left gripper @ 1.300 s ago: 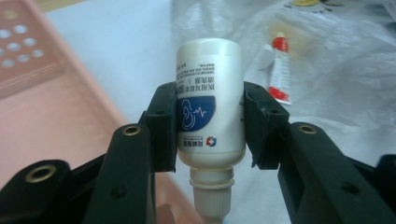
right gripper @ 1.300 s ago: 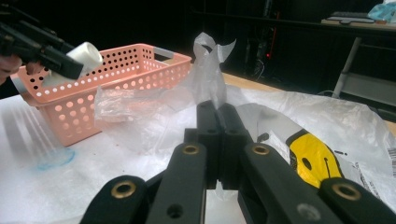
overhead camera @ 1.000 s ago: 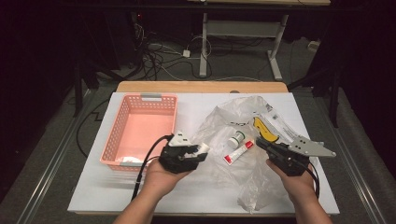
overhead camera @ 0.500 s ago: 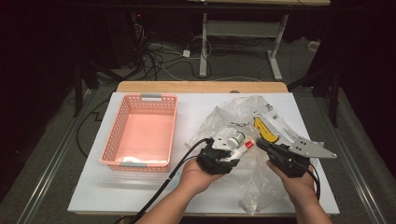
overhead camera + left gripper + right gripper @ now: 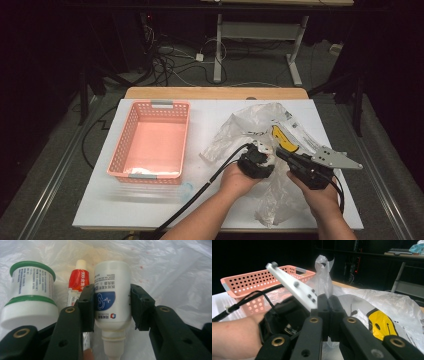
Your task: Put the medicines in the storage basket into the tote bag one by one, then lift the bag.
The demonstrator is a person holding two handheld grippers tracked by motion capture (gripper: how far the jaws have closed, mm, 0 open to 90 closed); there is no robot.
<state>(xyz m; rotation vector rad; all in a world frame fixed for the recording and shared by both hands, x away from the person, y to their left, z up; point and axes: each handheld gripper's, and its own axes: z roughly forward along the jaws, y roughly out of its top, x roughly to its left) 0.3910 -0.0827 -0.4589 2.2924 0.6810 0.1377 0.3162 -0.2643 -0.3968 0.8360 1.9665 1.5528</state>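
Observation:
A white bottle with a blue label [image 5: 112,290] lies on a clear plastic bag [image 5: 245,130], cap towards me. My left gripper [image 5: 262,151] [image 5: 112,307] stands open astride it, one pad beside each flank, with no clear squeeze. A green-banded white jar [image 5: 30,290] and a red-and-white tube [image 5: 80,280] lie just left of the bottle. My right gripper [image 5: 282,156] [image 5: 328,302] is beside the left one, jaws pressed together with bag film bunched up at its tips. A yellow packet [image 5: 282,137] [image 5: 382,322] shows through the bag.
A pink perforated basket [image 5: 152,104] [image 5: 249,280] stands on the left of the white tabletop [image 5: 100,200], with a pale item at its near end. A clear plastic piece [image 5: 185,190] lies in front of it. The left gripper's cable [image 5: 200,190] trails across the table.
My left gripper has travelled right from the basket's edge to the bag and dropped over the bottle. The right hand has held still.

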